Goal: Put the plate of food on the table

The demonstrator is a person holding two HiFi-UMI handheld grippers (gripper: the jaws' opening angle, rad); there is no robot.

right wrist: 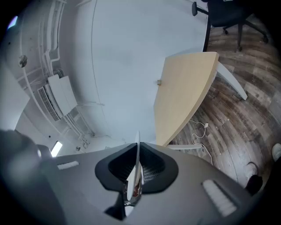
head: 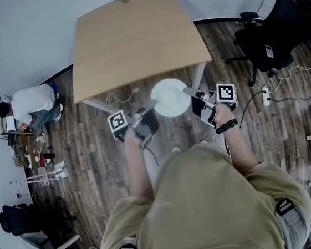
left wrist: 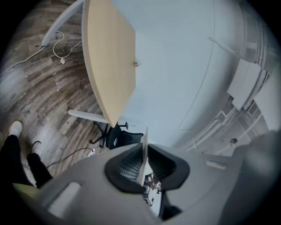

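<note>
Between the tongs: white plate [head: 170, 97], held level over the wooden floor [head: 91, 151]
Left tongs [head: 152, 103]: clenched on the plate's left rim, seen edge-on in their grip
Right tongs [head: 188, 92]: clenched on the opposite rim
Ahead of the tongs: wooden surface [head: 135, 40], plate just short of its near edge
Far left of the left tongs: person [head: 33, 104] crouching by the wall

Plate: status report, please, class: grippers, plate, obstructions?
Left gripper, right gripper shut on plate rim. Plate in air, short of table. No obstruction seen.
</note>
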